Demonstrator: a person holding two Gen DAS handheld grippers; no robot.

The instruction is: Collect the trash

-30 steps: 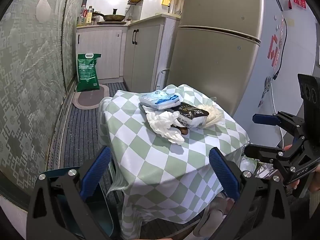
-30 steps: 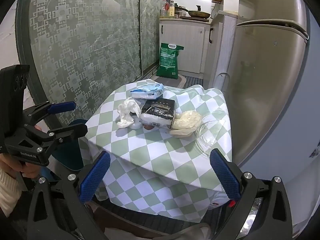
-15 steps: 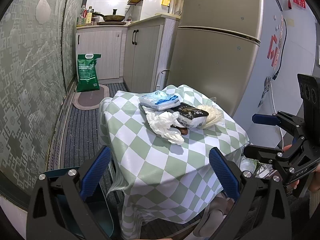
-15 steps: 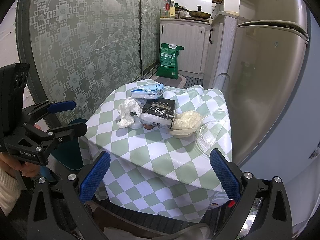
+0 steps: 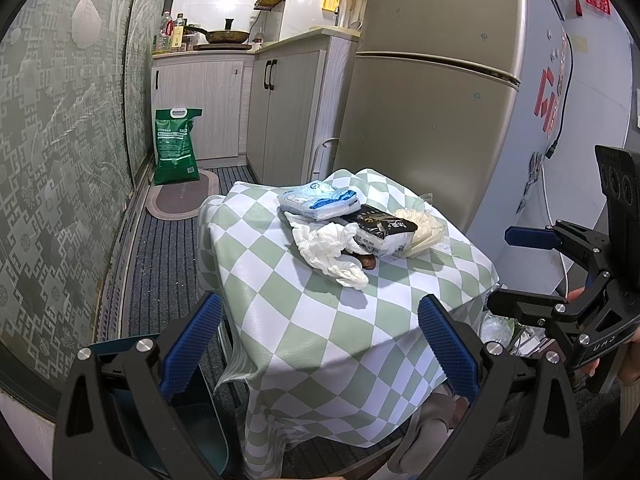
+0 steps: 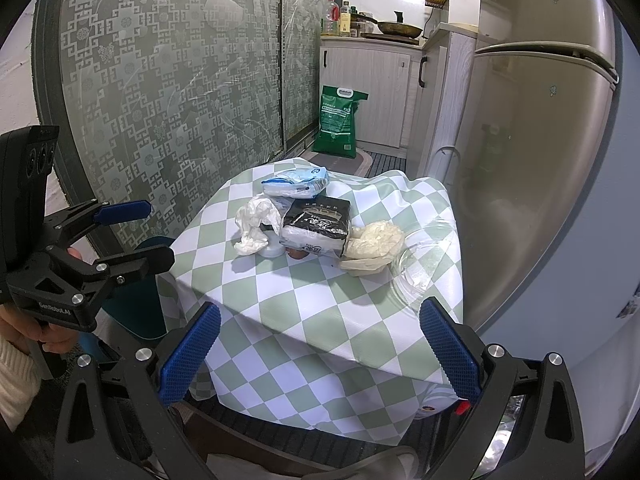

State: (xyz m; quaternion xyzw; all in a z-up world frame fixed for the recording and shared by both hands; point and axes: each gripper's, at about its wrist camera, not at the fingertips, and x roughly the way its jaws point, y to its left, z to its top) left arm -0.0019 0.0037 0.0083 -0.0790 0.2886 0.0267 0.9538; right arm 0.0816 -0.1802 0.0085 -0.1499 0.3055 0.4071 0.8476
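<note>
Trash lies on a small table with a green-white checked cloth [image 5: 280, 300] [image 6: 320, 320]. There is a crumpled white tissue [image 5: 328, 248] [image 6: 256, 228], a black-and-white packet [image 5: 380, 228] [image 6: 316, 224], a blue-white wrapper [image 5: 316, 200] [image 6: 296, 182], a cream plastic bag [image 5: 420, 228] [image 6: 374, 244] and a clear plastic lid [image 6: 424, 264]. My left gripper [image 5: 316, 348] is open and empty, short of the table's near edge; it also shows in the right wrist view [image 6: 136, 236]. My right gripper [image 6: 316, 352] is open and empty; it also shows in the left wrist view [image 5: 520, 272].
A dark teal bin [image 5: 192, 432] [image 6: 148, 308] stands on the floor left of the table. A fridge [image 5: 432, 100] stands right behind the table. A patterned glass partition [image 5: 60, 160] runs along the left. A green sack [image 5: 176, 144] leans on the far cabinets.
</note>
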